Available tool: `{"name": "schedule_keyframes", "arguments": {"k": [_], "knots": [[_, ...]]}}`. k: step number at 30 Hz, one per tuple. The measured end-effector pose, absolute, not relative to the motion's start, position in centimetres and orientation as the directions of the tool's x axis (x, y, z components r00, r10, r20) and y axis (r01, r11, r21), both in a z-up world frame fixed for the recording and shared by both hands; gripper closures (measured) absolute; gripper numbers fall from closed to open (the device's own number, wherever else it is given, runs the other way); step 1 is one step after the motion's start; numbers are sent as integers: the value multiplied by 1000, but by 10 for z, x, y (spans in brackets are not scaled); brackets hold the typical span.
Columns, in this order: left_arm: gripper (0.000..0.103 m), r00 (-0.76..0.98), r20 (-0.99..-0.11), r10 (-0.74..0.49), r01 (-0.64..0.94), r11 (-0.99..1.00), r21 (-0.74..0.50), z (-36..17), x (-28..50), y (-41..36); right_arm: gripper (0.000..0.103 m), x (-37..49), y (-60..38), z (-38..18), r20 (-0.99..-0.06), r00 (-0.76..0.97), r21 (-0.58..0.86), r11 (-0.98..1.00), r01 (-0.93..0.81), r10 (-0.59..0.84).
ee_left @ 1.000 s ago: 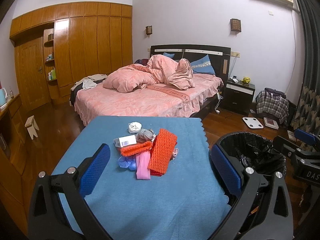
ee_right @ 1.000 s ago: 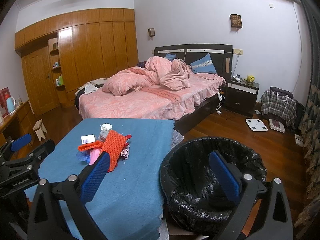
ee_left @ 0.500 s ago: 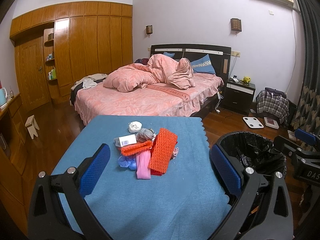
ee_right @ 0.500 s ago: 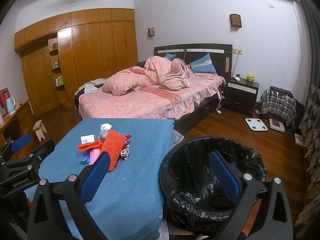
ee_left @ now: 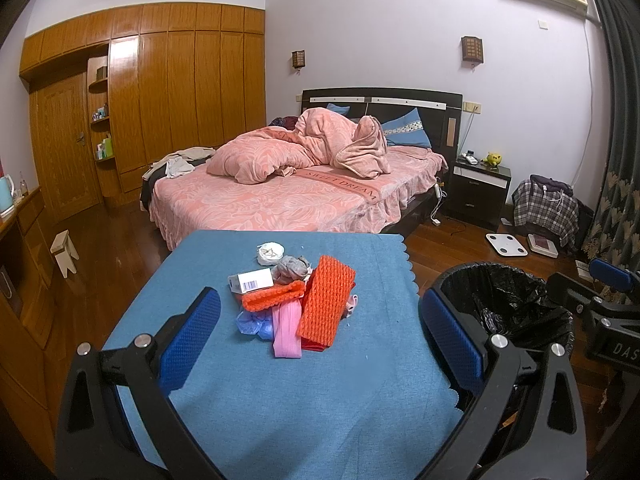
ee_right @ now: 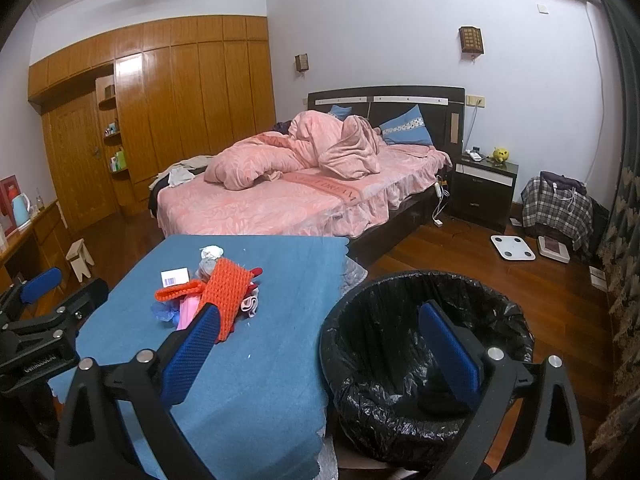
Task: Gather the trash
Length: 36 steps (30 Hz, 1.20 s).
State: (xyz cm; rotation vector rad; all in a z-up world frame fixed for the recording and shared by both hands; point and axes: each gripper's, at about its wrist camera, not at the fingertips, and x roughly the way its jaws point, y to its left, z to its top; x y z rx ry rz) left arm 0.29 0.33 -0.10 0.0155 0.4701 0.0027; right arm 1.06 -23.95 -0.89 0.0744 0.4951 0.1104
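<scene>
A pile of trash lies on the blue table (ee_left: 280,400): an orange foam net (ee_left: 326,304), a smaller orange net (ee_left: 272,300), a pink strip (ee_left: 287,332), a blue wad (ee_left: 252,322), a white barcode box (ee_left: 252,280), a grey wad (ee_left: 292,268) and a white wad (ee_left: 270,252). The pile also shows in the right wrist view (ee_right: 224,296). A black-lined trash bin (ee_right: 420,344) stands right of the table. My left gripper (ee_left: 320,336) is open and empty, short of the pile. My right gripper (ee_right: 320,344) is open and empty over the bin's near rim.
A bed with pink bedding (ee_left: 288,192) stands behind the table. A wooden wardrobe (ee_left: 160,100) fills the left wall. A nightstand (ee_left: 480,188), a plaid bag (ee_left: 544,208) and a white scale (ee_left: 506,245) are on the right. A small stool (ee_left: 64,252) stands left.
</scene>
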Motion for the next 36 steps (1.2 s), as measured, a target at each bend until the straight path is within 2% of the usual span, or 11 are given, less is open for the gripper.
{"name": "schedule_keyframes", "arguments": {"k": [36], "knots": [[5, 890, -457, 8, -2, 1000, 13, -5, 1, 10, 6, 17, -236, -11, -468, 874, 104, 990, -93, 131]]}}
